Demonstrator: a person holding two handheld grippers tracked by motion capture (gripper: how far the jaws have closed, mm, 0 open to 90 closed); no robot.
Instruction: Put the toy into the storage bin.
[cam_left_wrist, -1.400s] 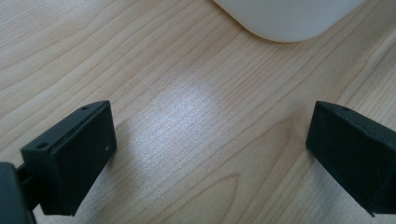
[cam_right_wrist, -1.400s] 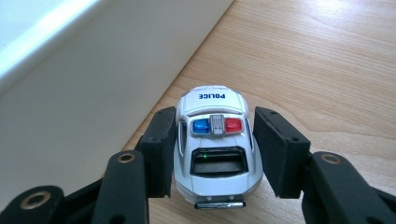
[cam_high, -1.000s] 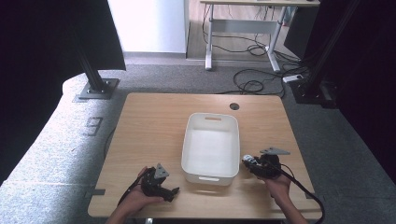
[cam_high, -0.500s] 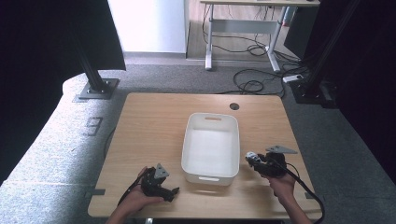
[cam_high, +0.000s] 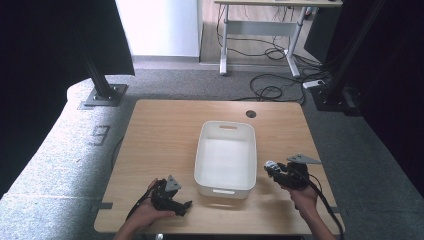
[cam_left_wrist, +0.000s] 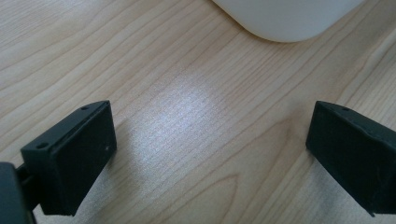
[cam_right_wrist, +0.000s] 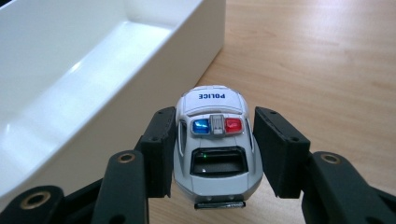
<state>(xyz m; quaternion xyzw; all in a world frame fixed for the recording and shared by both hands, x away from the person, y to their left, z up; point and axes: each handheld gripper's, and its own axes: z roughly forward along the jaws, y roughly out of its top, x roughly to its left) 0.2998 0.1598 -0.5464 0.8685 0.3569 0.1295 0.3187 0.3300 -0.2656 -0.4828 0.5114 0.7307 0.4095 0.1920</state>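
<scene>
Toy police car (cam_right_wrist: 213, 140): clenched in right gripper (cam_right_wrist: 212, 149) fingers, just right of white bin (cam_high: 226, 158); left gripper (cam_left_wrist: 210, 154) fingers released.

Lighting: even daylight is falling from above and behind the table (cam_high: 165, 135), with dark curtains flanking. Glare is pooling on the wood between the left gripper (cam_left_wrist: 210, 154) jaws. White bin (cam_right_wrist: 93, 70) is glowing, softly blurred. Toy police car (cam_right_wrist: 214, 140) is staying sharp.

White tub (cam_high: 226, 134) mid-table (cam_high: 160, 140). Right gripper (cam_high: 272, 168) just beside its right wall, holding sth small; left gripper (cam_high: 184, 205) near front-left corner.
</scene>
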